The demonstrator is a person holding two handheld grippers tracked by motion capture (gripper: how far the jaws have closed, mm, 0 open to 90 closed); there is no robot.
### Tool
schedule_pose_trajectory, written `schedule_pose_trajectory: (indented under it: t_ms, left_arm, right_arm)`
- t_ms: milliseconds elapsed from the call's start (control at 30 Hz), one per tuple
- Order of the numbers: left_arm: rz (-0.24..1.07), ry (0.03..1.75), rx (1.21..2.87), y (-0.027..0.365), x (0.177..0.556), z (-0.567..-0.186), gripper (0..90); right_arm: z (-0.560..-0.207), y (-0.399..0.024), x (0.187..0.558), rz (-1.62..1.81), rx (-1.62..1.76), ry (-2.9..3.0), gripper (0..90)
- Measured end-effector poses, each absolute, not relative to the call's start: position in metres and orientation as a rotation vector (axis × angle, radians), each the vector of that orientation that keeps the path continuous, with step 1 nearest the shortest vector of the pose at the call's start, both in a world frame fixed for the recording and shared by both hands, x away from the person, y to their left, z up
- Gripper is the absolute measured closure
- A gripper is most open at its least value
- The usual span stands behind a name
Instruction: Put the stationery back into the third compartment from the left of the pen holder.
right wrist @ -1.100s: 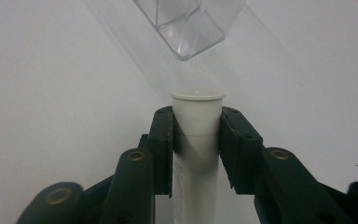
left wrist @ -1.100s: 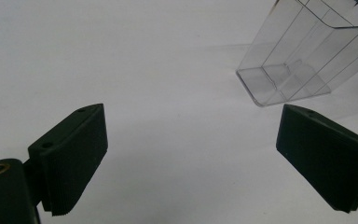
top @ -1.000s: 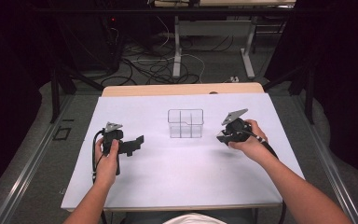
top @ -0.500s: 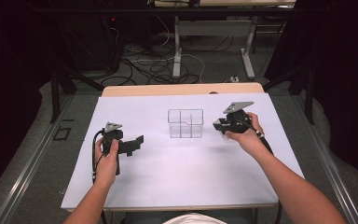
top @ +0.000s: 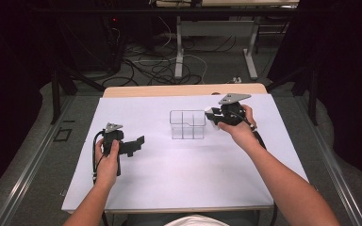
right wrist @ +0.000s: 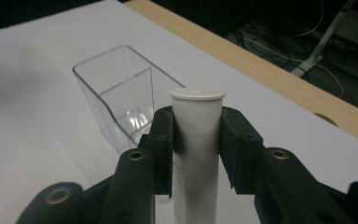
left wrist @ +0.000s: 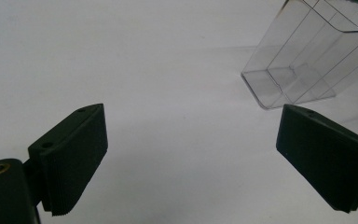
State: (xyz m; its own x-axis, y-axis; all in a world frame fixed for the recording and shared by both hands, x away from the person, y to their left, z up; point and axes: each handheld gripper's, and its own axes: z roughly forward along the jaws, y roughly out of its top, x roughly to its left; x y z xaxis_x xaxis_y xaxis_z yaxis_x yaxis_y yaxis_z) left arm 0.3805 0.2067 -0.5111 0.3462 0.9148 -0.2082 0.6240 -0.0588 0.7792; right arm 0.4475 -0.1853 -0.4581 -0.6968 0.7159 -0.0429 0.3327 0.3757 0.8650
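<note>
White tube point(right wrist: 196, 140) clamped in right tool point(right wrist: 196, 140) beside clear organizer point(right wrist: 116, 100).

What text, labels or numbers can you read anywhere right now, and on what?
None can be read.
White tube in the right claw: faint grey print on its side, too small and blurred to read.
Clear divided container: no marking.
White table cover: blank.

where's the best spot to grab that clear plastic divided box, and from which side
Grip one thin upright outer wall of the clear plastic divided box from above, one pad inside a compartment and one outside. It stands upright with its top open, and the whole box looks broad for the open left hand-held gripper.
</note>
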Motion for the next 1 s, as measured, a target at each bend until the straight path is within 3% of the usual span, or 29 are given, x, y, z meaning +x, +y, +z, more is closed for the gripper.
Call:
schedule_pose_trajectory:
  t_ms: [533, 1000]
  left_arm:
    - [0.433, 1.379, 1.749, 0.210, 0.381, -0.510, 9.0]
    - [0.436, 1.378, 1.744, 0.211, 0.382, -0.511, 9.0]
  right_arm:
    - [-0.445, -0.147, 0.457, 1.379, 0.858, 2.149, 67.3]
    - [-0.459, -0.142, 0.463, 1.428, 0.920, 2.092, 67.2]
